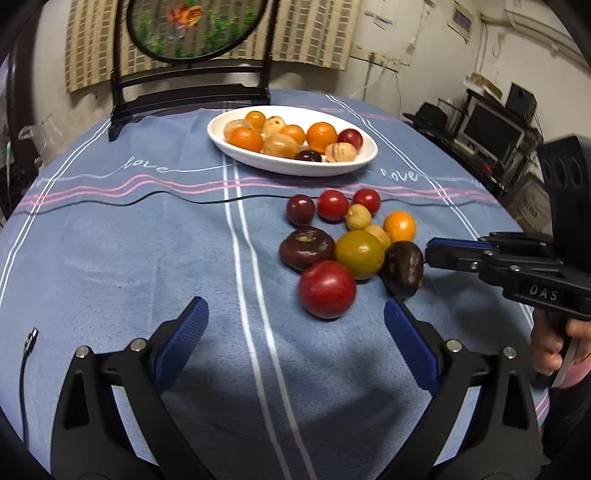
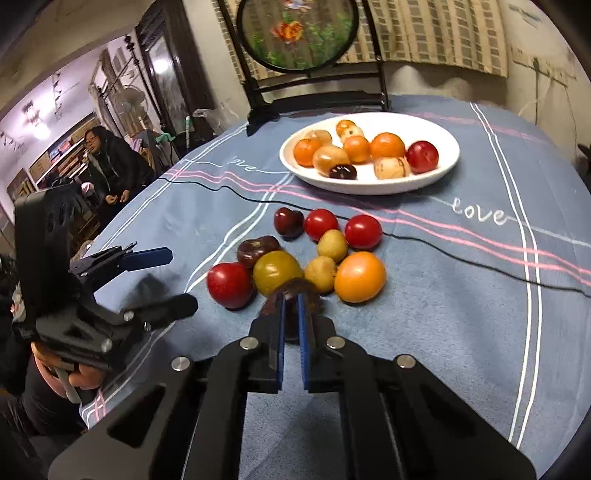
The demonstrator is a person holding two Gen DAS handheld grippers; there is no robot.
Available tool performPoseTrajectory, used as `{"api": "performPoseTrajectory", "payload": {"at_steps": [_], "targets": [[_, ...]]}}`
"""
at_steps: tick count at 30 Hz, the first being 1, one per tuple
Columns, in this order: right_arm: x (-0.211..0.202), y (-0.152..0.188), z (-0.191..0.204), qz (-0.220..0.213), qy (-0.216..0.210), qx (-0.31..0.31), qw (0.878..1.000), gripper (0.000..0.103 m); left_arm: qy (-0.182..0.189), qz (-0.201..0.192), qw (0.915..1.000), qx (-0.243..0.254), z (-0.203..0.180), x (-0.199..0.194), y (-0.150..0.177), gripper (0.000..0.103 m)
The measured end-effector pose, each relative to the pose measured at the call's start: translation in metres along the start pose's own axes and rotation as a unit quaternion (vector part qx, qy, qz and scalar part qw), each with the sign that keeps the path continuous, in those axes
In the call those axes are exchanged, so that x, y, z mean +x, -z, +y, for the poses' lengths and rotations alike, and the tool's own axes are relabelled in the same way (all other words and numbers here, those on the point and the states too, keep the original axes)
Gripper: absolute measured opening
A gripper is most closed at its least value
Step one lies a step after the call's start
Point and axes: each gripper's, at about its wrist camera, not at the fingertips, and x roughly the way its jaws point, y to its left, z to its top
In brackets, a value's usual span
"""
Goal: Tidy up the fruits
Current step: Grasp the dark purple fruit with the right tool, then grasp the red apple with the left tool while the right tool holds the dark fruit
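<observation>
We see the plate (image 1: 364,162) toward the far side of the counter (image 1: 129,258), holding a heap of fruit, with a framed round screen (image 1: 192,26) standing behind it at the counter's far edge. Nearer to us than the plate, across a thin cable (image 1: 166,197) that runs side to side over the cloth, lies a loose cluster of fruits (image 1: 351,243) touching one another. The left hand-held gripper (image 1: 295,325) sits before that cluster on its near side, and the right hand-held gripper (image 2: 291,314) comes in from the cluster's right, its fingers against the rightmost fruit (image 1: 402,269).
</observation>
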Motion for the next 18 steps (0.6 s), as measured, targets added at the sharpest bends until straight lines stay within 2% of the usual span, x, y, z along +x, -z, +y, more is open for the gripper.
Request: {"api": "performPoseTrajectory", "payload": {"at_steps": [2, 4, 5, 6, 9, 14, 18], "targets": [[0.003, 0.002, 0.005, 0.011, -0.004, -0.007, 1.000, 0.008, -0.001, -0.003, 1.0000, 0.008, -0.003, -0.001, 0.001, 0.098], [0.003, 0.003, 0.014, 0.015, -0.001, -0.024, 1.000, 0.019, 0.001, -0.008, 0.9999, 0.009, -0.004, -0.003, 0.001, 0.098], [0.003, 0.003, 0.018, 0.014, 0.005, -0.032, 0.999, 0.046, 0.002, -0.010, 0.9999, 0.009, -0.003, -0.004, 0.001, 0.098], [0.002, 0.004, 0.024, 0.004, 0.013, -0.043, 0.999, 0.058, 0.003, -0.010, 0.9999, 0.007, -0.003, -0.004, 0.001, 0.098], [0.004, 0.001, 0.030, -0.006, 0.013, -0.059, 0.998, 0.058, 0.000, -0.011, 0.9999, 0.001, -0.001, -0.004, 0.001, 0.098], [0.023, -0.001, 0.023, 0.027, 0.022, -0.047, 0.998, 0.058, 0.005, -0.023, 0.9997, -0.007, 0.003, -0.009, 0.002, 0.098], [0.032, -0.004, 0.023, 0.032, 0.039, -0.051, 0.997, 0.057, 0.007, -0.022, 0.9997, -0.007, 0.002, -0.008, 0.001, 0.098]]}}
